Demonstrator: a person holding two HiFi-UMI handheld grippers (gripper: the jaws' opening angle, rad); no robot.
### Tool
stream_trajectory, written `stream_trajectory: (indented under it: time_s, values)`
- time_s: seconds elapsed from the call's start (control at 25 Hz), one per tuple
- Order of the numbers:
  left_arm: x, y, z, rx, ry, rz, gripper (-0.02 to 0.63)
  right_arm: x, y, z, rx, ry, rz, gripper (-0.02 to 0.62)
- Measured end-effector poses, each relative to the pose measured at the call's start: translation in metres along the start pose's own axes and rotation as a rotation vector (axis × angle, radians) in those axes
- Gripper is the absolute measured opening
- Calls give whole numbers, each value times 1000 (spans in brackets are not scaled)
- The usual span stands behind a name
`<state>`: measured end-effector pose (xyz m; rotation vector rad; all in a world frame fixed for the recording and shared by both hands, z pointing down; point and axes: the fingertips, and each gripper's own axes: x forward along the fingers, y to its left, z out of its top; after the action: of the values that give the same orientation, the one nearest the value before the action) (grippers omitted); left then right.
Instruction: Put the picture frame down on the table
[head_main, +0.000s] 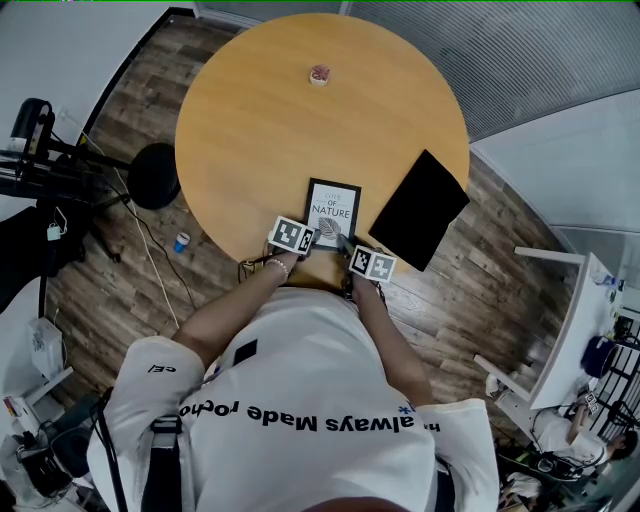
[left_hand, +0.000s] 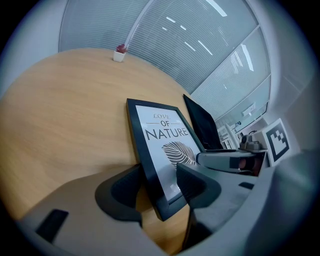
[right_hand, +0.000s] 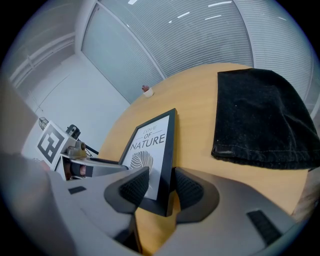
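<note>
Now | step, seemingly: set-down, picture frame (head_main: 332, 212) at near edge of table (head_main: 260, 120) | left gripper (left_hand: 157, 185), right gripper (right_hand: 161, 186) each clamp a frame corner | next: lay flat, release

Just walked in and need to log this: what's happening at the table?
A person holds a gripper in each hand. The left gripper and the right gripper each clamp a near corner of the picture frame, which is at the near edge of the round table. It is not yet released. A black cloth lies to its right.
</note>
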<state>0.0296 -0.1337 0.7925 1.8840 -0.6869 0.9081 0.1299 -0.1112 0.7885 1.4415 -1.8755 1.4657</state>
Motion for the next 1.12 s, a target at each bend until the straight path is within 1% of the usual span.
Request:
stream_trajectory:
  time_s: [0.44,0.64,1.12]
  values:
    - [2,-3,-3,52,16,45,216,0,-4,-5,-37,21,-7,176]
    - [4,-4,-4,75,28,68,221,0,-6,-5,-75,34,-11,176]
    - [4,-4,-5,90,34,97,227,3,-7,-5,-128,69,-10,176]
